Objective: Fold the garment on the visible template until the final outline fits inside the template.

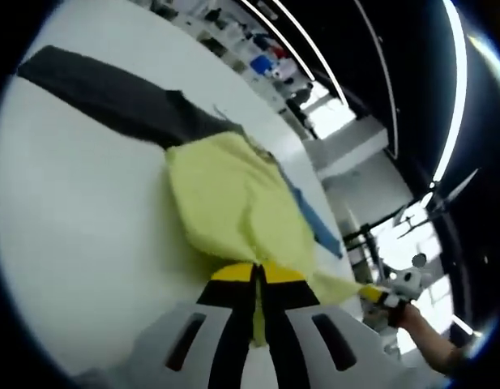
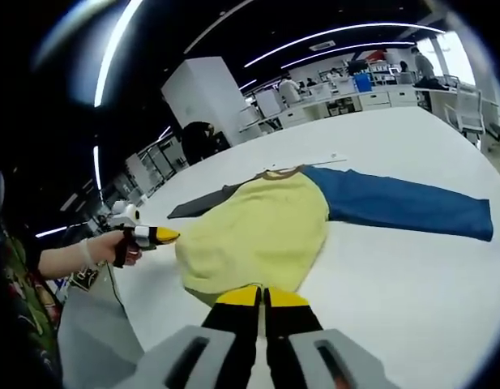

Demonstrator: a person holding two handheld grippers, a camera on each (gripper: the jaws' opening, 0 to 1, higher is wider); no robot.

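A garment with a pale yellow body [image 1: 233, 203], a blue sleeve [image 1: 314, 219] and a dark grey sleeve [image 1: 112, 97] lies on a white table. My left gripper [image 1: 258, 275] is shut on the yellow hem, and fabric shows between its jaws. In the right gripper view the yellow body [image 2: 258, 231] is bunched, with the blue sleeve [image 2: 403, 207] stretched right and the grey sleeve [image 2: 205, 203] to the left. My right gripper [image 2: 262, 296] is shut on the near yellow edge. A hand holds the left gripper [image 2: 156, 236] at the garment's left corner. The right gripper [image 1: 383, 297] pinches a stretched corner.
The white table [image 2: 412, 300] spreads wide around the garment. A thin white strip [image 2: 314, 162] lies just beyond the collar. Desks, chairs and shelves [image 2: 355, 89] stand far behind. A person's sleeve and grey cloth [image 2: 87, 324] hang at the table's left edge.
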